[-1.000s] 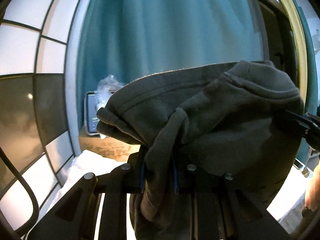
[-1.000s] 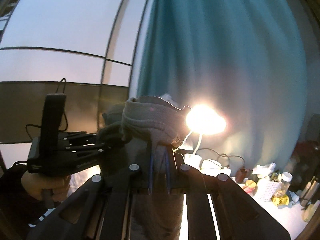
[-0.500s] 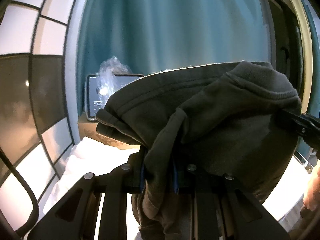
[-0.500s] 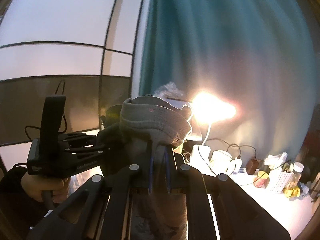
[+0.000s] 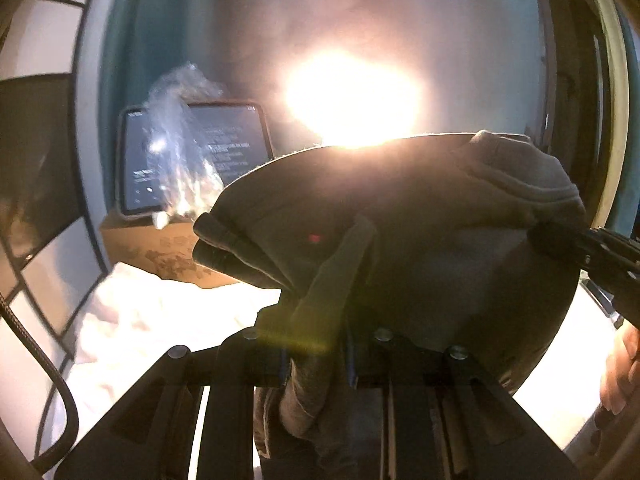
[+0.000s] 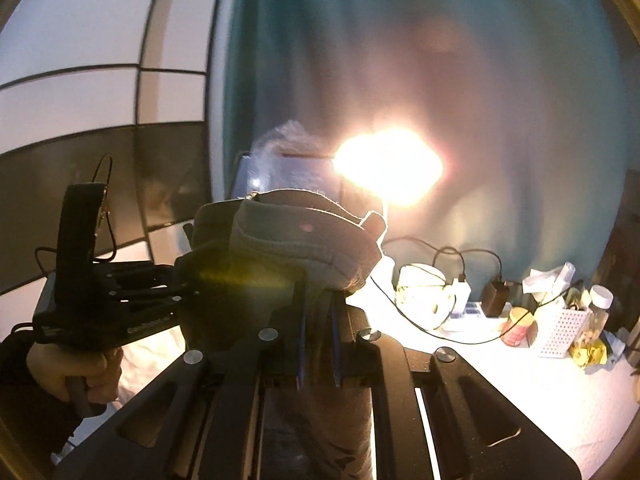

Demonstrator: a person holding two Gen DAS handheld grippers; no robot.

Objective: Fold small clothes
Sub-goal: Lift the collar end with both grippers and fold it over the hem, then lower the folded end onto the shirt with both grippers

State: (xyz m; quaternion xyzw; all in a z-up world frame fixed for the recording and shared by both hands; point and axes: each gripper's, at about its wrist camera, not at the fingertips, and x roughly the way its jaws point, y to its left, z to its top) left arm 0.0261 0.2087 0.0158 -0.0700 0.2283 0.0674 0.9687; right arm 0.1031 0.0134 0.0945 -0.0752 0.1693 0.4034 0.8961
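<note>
Both wrist cameras sit close behind their fingers, facing the teal curtain (image 5: pixel 180 40) (shared backdrop).

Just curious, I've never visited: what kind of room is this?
Probably a bedroom or other home room: a teal curtain, a lit lamp, and a white surface cluttered with chargers and jars.

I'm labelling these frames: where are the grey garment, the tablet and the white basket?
grey garment (image 5: pixel 420 216): left wrist view, the cloth's broad middle.
tablet (image 5: pixel 236 148): left wrist view, bare right part of its dark screen.
white basket (image 6: pixel 560 328): right wrist view, its perforated front wall.
</note>
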